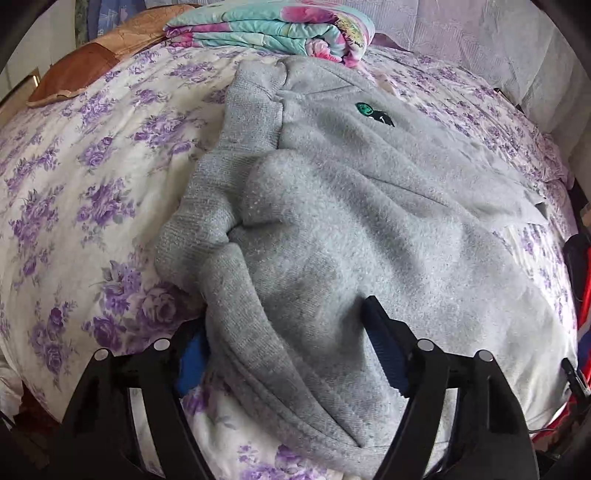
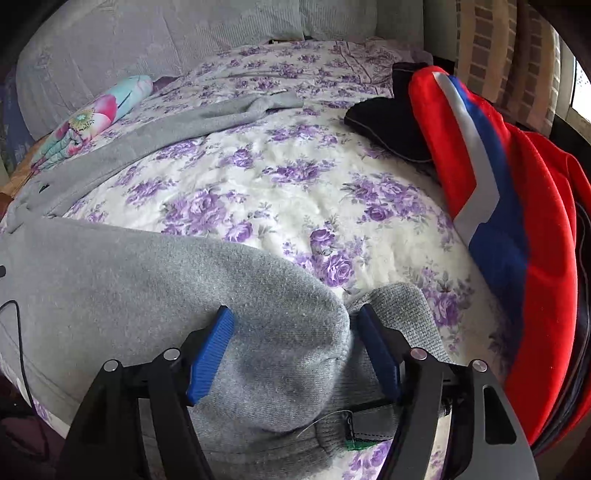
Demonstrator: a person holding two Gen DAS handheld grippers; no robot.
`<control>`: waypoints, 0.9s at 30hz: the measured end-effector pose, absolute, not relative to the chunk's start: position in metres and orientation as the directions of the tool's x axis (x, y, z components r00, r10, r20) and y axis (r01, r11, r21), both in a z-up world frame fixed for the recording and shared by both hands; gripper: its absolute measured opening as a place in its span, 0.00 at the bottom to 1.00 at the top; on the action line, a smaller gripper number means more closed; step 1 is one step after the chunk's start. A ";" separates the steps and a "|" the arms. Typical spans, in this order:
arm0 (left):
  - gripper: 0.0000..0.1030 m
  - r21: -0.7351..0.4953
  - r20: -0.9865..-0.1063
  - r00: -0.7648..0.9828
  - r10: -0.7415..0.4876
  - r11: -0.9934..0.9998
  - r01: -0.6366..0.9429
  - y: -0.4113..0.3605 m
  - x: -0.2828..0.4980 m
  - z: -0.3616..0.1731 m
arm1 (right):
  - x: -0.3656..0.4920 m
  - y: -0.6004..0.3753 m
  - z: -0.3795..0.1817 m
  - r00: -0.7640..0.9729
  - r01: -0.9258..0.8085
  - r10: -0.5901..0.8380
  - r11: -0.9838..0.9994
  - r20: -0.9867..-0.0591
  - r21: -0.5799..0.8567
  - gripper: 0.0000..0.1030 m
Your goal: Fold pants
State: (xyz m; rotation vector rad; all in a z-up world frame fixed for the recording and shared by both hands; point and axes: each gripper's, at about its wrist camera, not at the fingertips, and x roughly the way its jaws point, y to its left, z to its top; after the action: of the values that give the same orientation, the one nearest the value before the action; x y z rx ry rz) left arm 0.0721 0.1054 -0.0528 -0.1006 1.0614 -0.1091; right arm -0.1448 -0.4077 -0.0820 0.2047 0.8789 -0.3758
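Observation:
Grey fleece pants (image 1: 332,206) lie spread on a purple-flowered bedspread (image 1: 92,177), with a small green and black logo (image 1: 373,112) near the far end. In the left wrist view my left gripper (image 1: 284,339) stands open around the ribbed waistband end, one blue pad partly hidden under the cloth. In the right wrist view my right gripper (image 2: 295,332) stands open around a leg's ribbed cuff end (image 2: 288,354); the other leg (image 2: 177,122) stretches away across the bed.
A folded floral quilt (image 1: 273,29) lies at the head of the bed, beside a brown cushion (image 1: 92,62). A red, white and blue blanket (image 2: 517,229) and a black garment (image 2: 388,125) lie at the right. Grey pillows (image 2: 147,37) line the back.

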 end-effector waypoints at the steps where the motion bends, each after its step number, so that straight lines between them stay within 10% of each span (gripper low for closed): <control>1: 0.54 -0.155 -0.858 0.492 -0.147 0.988 0.026 0.110 0.069 -0.047 | -0.146 -0.408 -0.078 0.578 0.406 -0.233 0.914 -0.782 0.028 0.68; 2: 0.37 -0.174 -0.849 0.503 -0.162 0.985 0.024 0.115 0.064 -0.037 | -0.147 -0.409 -0.073 0.584 0.411 -0.231 0.911 -0.778 0.038 0.68; 6: 0.33 -0.084 -0.835 0.543 -0.093 0.996 0.042 0.118 0.037 -0.007 | -0.142 -0.415 -0.079 0.521 0.394 -0.262 0.918 -0.812 -0.044 0.72; 10: 0.62 -0.092 -0.876 0.478 -0.066 0.995 -0.031 0.138 0.041 -0.044 | -0.140 -0.420 -0.078 0.531 0.395 -0.247 0.918 -0.811 -0.021 0.77; 15: 0.63 -0.067 -0.825 0.562 -0.052 0.998 -0.006 0.147 0.028 0.008 | -0.117 -0.402 -0.016 0.651 0.286 -0.187 0.958 -0.736 0.009 0.75; 19: 0.95 0.004 -0.753 0.658 -0.012 1.000 0.022 0.145 0.058 0.057 | -0.047 -0.364 0.035 0.717 -0.023 -0.009 0.999 -0.697 -0.036 0.75; 27: 0.95 0.020 -0.836 0.549 0.005 1.000 0.021 0.118 0.222 0.017 | 0.173 -0.255 0.039 0.560 -0.444 0.192 0.891 -0.806 -0.096 0.76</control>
State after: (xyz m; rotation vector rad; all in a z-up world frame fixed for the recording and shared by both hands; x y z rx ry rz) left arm 0.2219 0.1177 0.0174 0.0286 0.9895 -0.0095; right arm 0.1731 -0.2550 0.0387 -0.3042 0.9037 0.3819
